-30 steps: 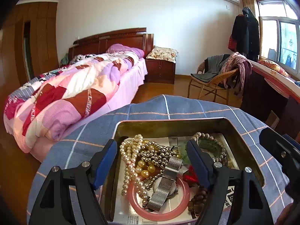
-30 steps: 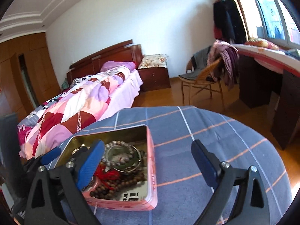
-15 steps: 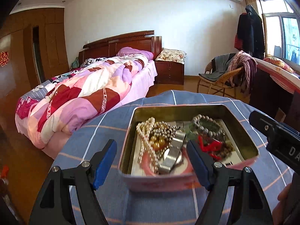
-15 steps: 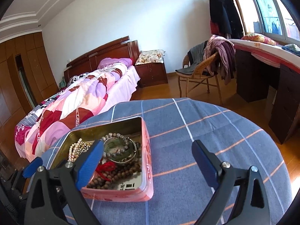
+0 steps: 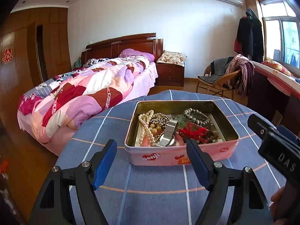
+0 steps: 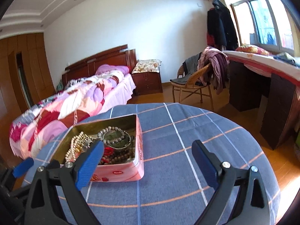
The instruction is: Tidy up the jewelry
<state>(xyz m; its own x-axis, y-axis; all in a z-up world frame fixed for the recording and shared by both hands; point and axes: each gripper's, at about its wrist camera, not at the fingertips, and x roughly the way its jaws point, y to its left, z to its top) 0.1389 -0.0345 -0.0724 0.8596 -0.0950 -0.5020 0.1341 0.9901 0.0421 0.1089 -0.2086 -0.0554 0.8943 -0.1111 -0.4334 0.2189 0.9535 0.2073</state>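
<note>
Grippers idle before pink rectangular metal tin of tangled jewelry.
Left gripper and right gripper gape wide, empty; risk: pearl strand drags neighbours out.

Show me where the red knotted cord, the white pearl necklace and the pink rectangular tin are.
red knotted cord [image 5: 192, 131], left wrist view, on its tangled middle.
white pearl necklace [image 5: 146, 129], left wrist view, on the doubled strand.
pink rectangular tin [image 5: 165, 156], left wrist view, on its near outer wall.

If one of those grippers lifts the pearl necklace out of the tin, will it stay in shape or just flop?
The pearl necklace lies in loose loops, so it would probably dangle limp. It overlaps the other beads in the pink tin, so it may snag and drag them. Round pearls could slip between flat pads.
</note>
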